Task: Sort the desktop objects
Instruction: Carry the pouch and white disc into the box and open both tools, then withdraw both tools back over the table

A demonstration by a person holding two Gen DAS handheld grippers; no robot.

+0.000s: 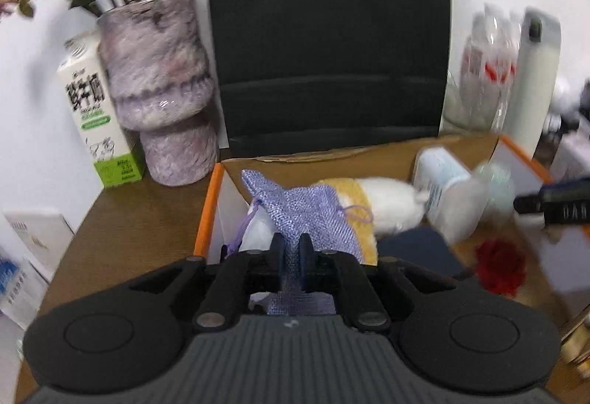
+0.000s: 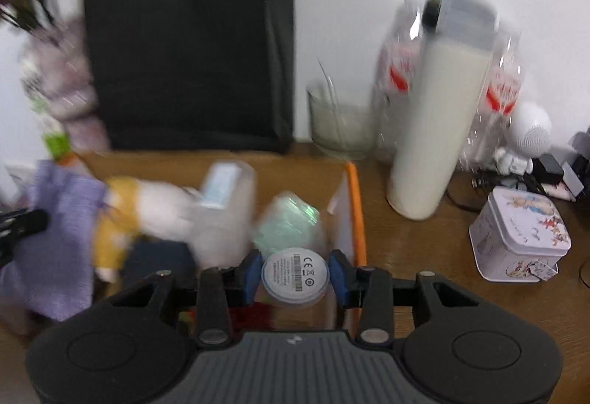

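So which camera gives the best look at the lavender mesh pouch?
The left wrist view. There the lavender mesh pouch sits sharp and central, pinched by the left tool above the orange-edged box. In the right wrist view the pouch is only a motion-blurred purple patch at the left edge.

Coarse-woven lilac cloth pouch (image 1: 309,216), matt cardboard box (image 1: 354,153), wood-grain desk (image 2: 424,249), glossy printed tin (image 2: 520,238).

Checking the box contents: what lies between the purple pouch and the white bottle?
A white-and-yellow plush toy, seen in both views.
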